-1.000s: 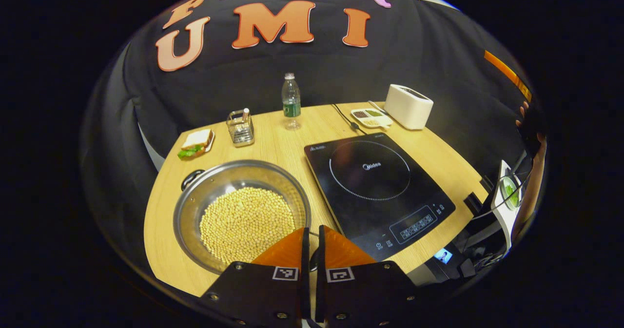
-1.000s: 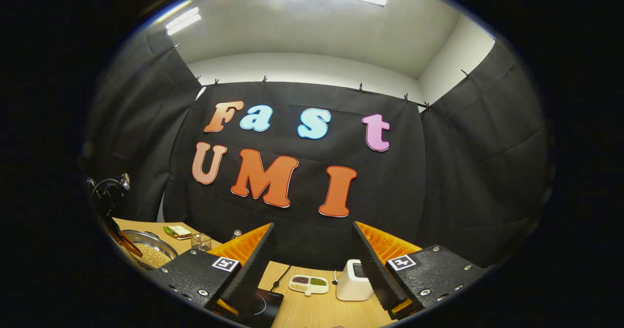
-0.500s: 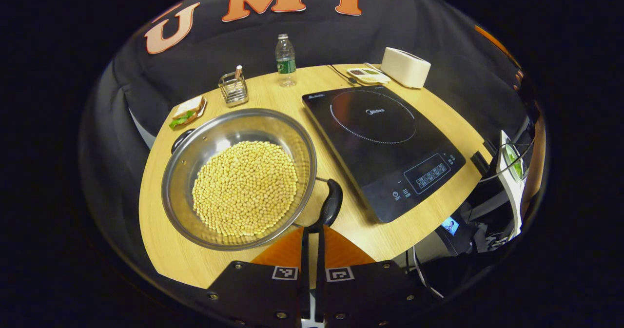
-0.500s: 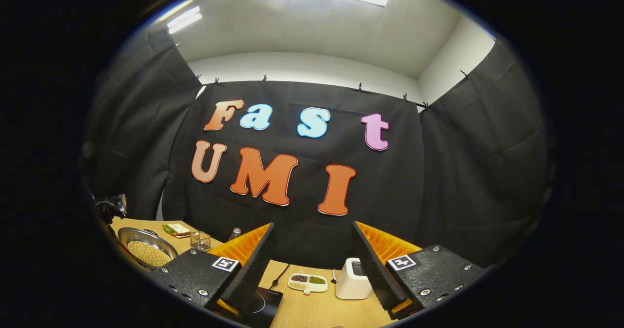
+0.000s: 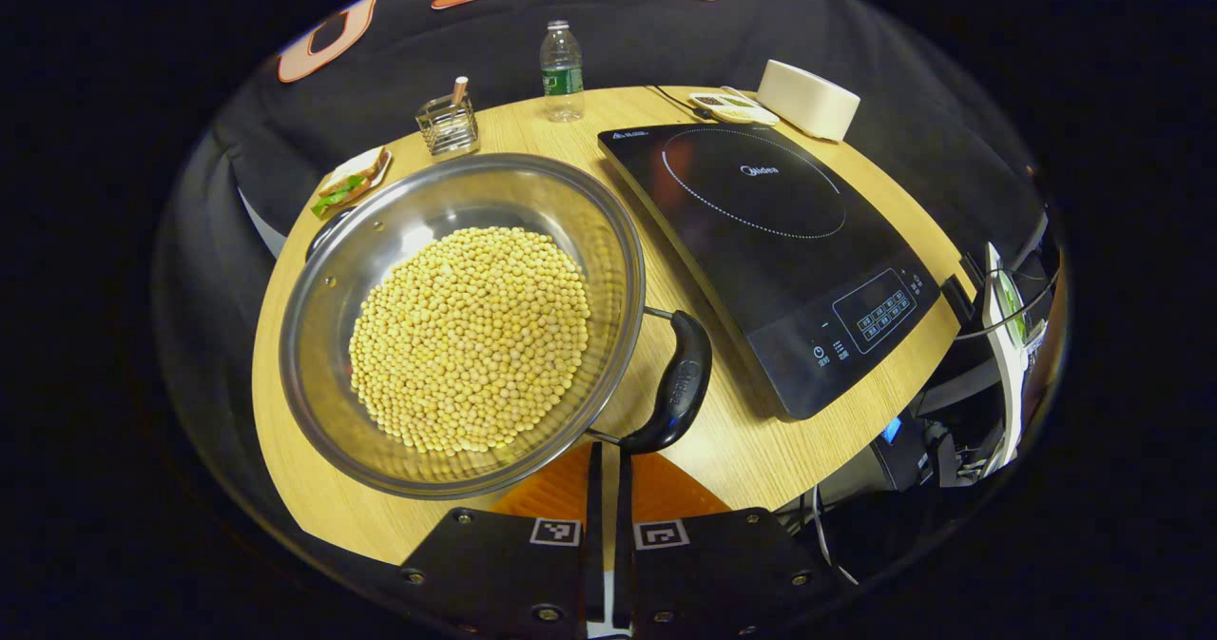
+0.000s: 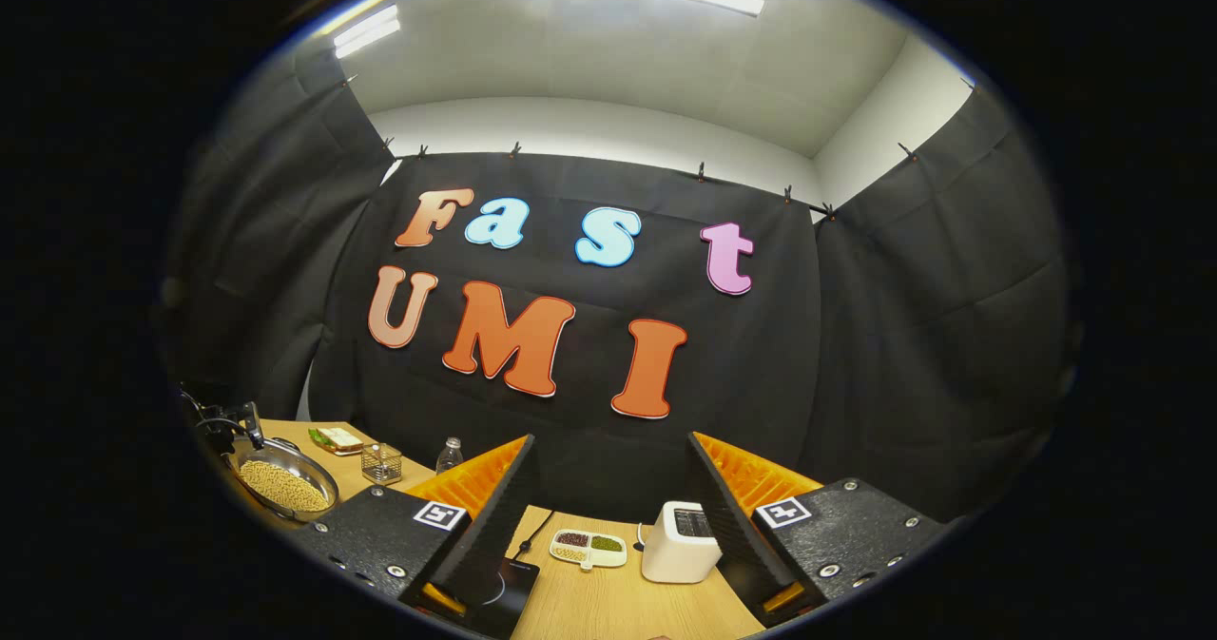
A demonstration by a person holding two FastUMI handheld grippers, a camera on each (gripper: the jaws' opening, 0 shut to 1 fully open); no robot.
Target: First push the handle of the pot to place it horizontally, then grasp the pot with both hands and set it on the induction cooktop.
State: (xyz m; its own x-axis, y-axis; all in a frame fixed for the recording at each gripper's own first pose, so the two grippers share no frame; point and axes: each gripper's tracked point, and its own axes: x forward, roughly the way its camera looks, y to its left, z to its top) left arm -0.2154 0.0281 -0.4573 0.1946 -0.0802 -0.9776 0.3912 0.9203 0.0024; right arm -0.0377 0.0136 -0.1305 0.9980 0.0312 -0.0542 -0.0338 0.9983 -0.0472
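One steel pot [image 5: 456, 321] full of soybeans [image 5: 471, 336] sits on the tabletop [image 5: 761, 450], just left of the induction cooktop [image 5: 780, 250], which bears a small brand mark I cannot read reliably. Its black side handle [image 5: 677, 388] hangs off the pot's near right rim, between pot and cooktop. Beyond the pot stand a sandwich on a plate [image 5: 350, 182], a wire holder [image 5: 447, 125] and a water bottle [image 5: 562, 71]; beyond the cooktop, a divided dish [image 5: 724, 104] and a white toaster [image 5: 808, 98]. The left hand-held gripper [image 5: 606, 474] points down at the handle's near end, fingers nearly together, holding nothing. The right hand-held gripper [image 6: 608, 516] is held level toward the booth wall, spread wide and empty.
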